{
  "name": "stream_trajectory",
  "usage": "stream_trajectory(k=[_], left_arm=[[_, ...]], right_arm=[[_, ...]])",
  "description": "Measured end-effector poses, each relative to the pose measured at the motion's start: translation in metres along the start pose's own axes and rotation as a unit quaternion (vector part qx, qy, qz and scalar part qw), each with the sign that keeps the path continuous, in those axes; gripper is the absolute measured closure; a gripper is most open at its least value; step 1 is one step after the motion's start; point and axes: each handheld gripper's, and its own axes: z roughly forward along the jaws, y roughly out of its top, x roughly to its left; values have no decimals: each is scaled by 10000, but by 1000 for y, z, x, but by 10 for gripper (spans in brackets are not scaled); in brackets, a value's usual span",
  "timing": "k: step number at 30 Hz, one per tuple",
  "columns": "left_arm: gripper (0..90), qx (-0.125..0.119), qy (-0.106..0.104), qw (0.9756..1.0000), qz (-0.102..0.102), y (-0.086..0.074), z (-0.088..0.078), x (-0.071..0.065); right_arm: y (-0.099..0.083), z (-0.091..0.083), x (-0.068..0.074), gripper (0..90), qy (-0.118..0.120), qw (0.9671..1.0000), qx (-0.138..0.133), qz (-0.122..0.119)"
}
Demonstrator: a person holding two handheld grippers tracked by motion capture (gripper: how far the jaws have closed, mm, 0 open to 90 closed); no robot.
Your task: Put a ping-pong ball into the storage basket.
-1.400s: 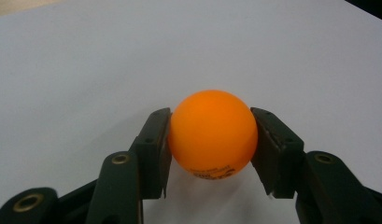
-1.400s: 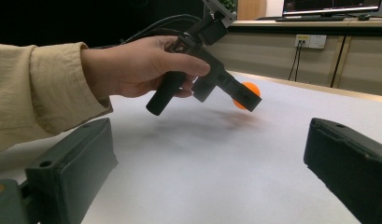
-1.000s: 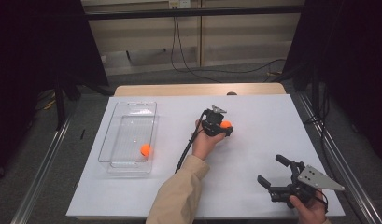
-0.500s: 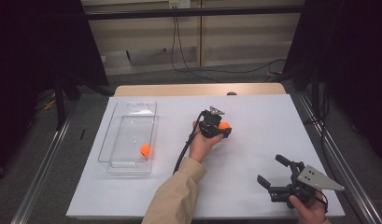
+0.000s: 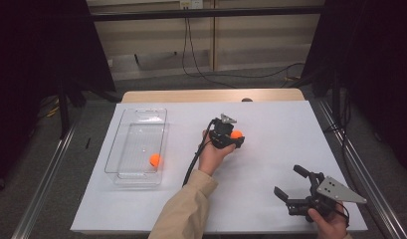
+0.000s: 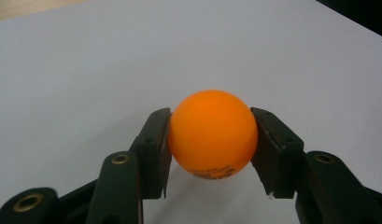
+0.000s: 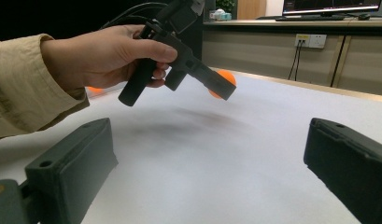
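With one small round orange plastic ball (image 5: 154,160) already lying inside the clear rectangular plastic tray (image 5: 139,116) at the left of the table, I judge the job of gathering the balls into that tray to be about half done. The second orange ball (image 6: 212,134), smooth and of the same kind, is clamped between the two black jaws of my left gripper (image 5: 233,139); the left gripper view shows both pads pressed flat against its sides. In the right gripper view the ball appears to be lifted a little off the white tabletop (image 5: 270,124), with a soft shadow beneath it. It sits near the middle of the table, well apart from the tray, to the tray's right in the high view.

What is left, as I read it: carry the held ball across to the tray, bring it over the open top and let go. Nothing stands between the gripper and the tray.

My right gripper (image 5: 294,188) rests at the near right corner of the table with its jaws spread wide and nothing between them; it is well apart from both balls.

The count:
- orange balls: two, one in the tray and one in the left gripper
- clear trays: one
- grippers: two, one in each hand

I see no further balls on the tabletop.
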Motion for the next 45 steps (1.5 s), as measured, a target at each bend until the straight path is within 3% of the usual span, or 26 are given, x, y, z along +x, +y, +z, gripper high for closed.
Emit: stream_trajectory(k=[5, 19, 45], left_arm=[[511, 3, 52, 10000, 19, 0, -5, 2], [511, -34, 152, 9997, -203, -7, -14, 14], [510, -79, 255, 9995, -195, -16, -30, 23]], right_arm=[[0, 1, 1, 14, 16, 10000, 6, -3], [0, 1, 1, 14, 9, 10000, 12, -9], [0, 1, 1, 14, 5, 10000, 17, -20]])
